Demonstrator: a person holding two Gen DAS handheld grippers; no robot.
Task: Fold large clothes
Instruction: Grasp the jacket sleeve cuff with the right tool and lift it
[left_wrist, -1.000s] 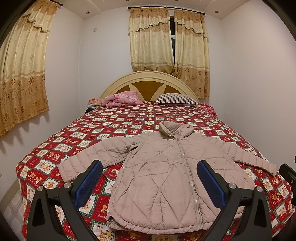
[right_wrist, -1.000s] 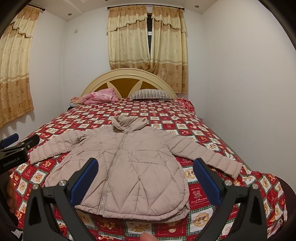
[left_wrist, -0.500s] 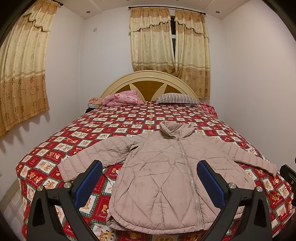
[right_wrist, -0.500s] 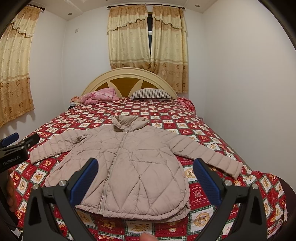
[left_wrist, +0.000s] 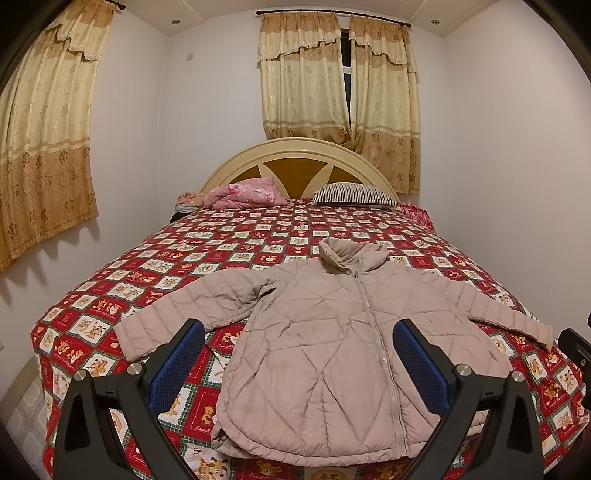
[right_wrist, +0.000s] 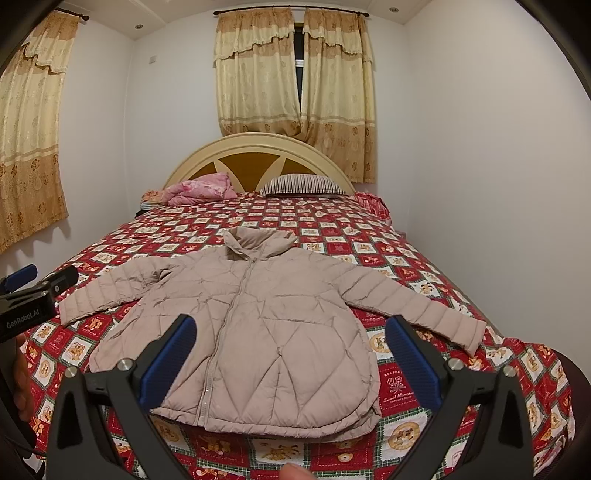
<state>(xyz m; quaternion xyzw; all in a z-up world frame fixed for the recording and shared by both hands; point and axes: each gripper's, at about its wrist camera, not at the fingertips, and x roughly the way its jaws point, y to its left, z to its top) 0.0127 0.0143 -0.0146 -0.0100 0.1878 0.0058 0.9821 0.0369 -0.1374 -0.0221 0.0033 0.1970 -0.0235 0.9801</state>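
A beige quilted jacket (left_wrist: 325, 343) (right_wrist: 258, 325) lies flat and zipped on the bed, face up, collar toward the headboard and both sleeves spread out sideways. My left gripper (left_wrist: 299, 332) hovers above the jacket's hem end, open, with nothing between its blue pads. My right gripper (right_wrist: 291, 328) is likewise open and empty, held over the lower body of the jacket. The left gripper's body (right_wrist: 33, 295) shows at the left edge of the right wrist view, with a hand below it.
The bed (left_wrist: 110, 288) carries a red patchwork bedspread. A pink blanket (left_wrist: 243, 192) and a striped pillow (left_wrist: 354, 194) lie by the headboard (left_wrist: 299, 162). White walls and curtains (left_wrist: 336, 96) close in on both sides. A fingertip (right_wrist: 291, 470) shows at the bottom edge.
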